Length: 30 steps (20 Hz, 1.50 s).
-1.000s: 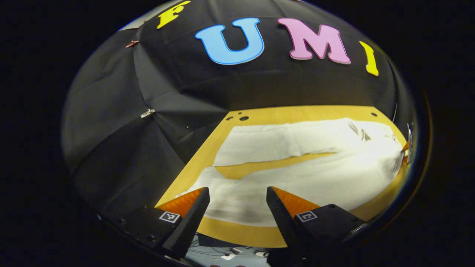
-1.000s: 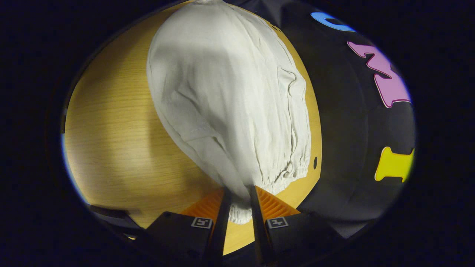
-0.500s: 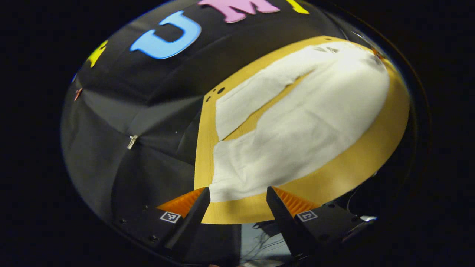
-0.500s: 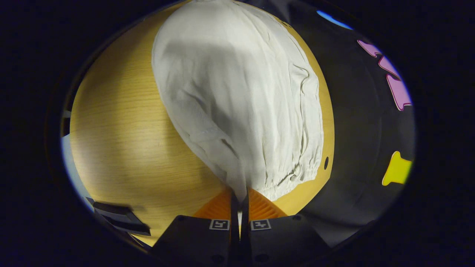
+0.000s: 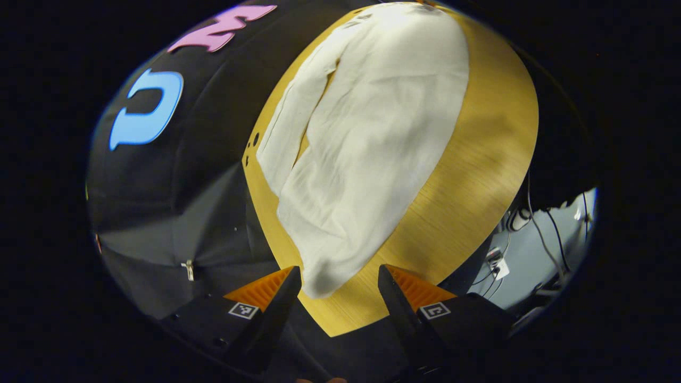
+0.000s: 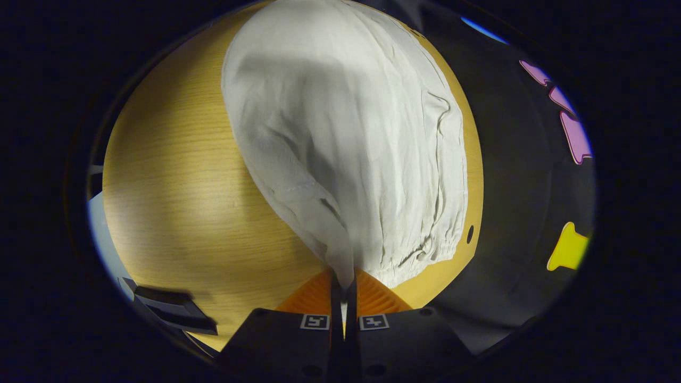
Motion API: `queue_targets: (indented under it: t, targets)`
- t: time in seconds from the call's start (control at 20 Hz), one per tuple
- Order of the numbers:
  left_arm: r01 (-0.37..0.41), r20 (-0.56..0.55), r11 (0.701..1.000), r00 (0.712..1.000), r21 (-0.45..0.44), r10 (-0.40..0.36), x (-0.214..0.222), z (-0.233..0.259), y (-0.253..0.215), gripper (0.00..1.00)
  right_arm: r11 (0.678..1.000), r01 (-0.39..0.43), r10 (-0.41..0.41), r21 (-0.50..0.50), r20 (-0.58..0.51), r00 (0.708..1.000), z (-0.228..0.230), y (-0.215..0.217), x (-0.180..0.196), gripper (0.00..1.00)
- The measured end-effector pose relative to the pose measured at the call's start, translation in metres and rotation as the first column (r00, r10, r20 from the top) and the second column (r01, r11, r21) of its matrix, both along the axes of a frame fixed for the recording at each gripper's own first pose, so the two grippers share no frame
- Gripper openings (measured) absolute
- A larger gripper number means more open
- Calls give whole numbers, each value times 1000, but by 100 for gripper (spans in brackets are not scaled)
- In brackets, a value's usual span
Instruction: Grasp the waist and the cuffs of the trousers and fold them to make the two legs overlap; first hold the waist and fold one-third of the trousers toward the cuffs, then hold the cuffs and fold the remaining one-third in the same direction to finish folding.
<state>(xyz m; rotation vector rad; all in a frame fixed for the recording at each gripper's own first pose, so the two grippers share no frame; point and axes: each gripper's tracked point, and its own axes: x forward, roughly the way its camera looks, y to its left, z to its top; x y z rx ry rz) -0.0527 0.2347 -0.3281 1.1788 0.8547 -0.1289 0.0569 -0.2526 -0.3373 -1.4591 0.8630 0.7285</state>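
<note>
trousers (image 6: 340, 133): white, wrinkled, flat on table (image 6: 175, 186) | right hand-held gripper (image 6: 343, 282) pinching waist | left hand-held gripper (image 5: 338, 290) wide

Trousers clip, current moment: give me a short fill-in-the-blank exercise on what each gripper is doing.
1. The right gripper is ____ on the waist end of the white trousers.
2. The left gripper is ____, its fingers either side of a trouser cuff.
3. The trousers lie on a ____ table.

Missing words: shut; open; wooden
</note>
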Motion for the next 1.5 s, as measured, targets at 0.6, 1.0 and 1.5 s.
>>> queue_targets:
  t: [0.6, 1.0, 1.5]
  targets:
    - [53, -146, 998, 988, 23, -49, 44, -21, -2, 18, 1000, -16, 16, 17, 11, 1000, 1, 1, 1, 5]
    - [-158, -9, 984, 987, -87, 157, 46, -19, -2, 5, 978, 165, -173, 130, 53, 983, 11, 2, 9, 5]
    - [-344, 275, 883, 858, -319, 433, 77, 46, -19, 5, 801, 424, -514, 422, 123, 849, 78, 9, 62, 5]
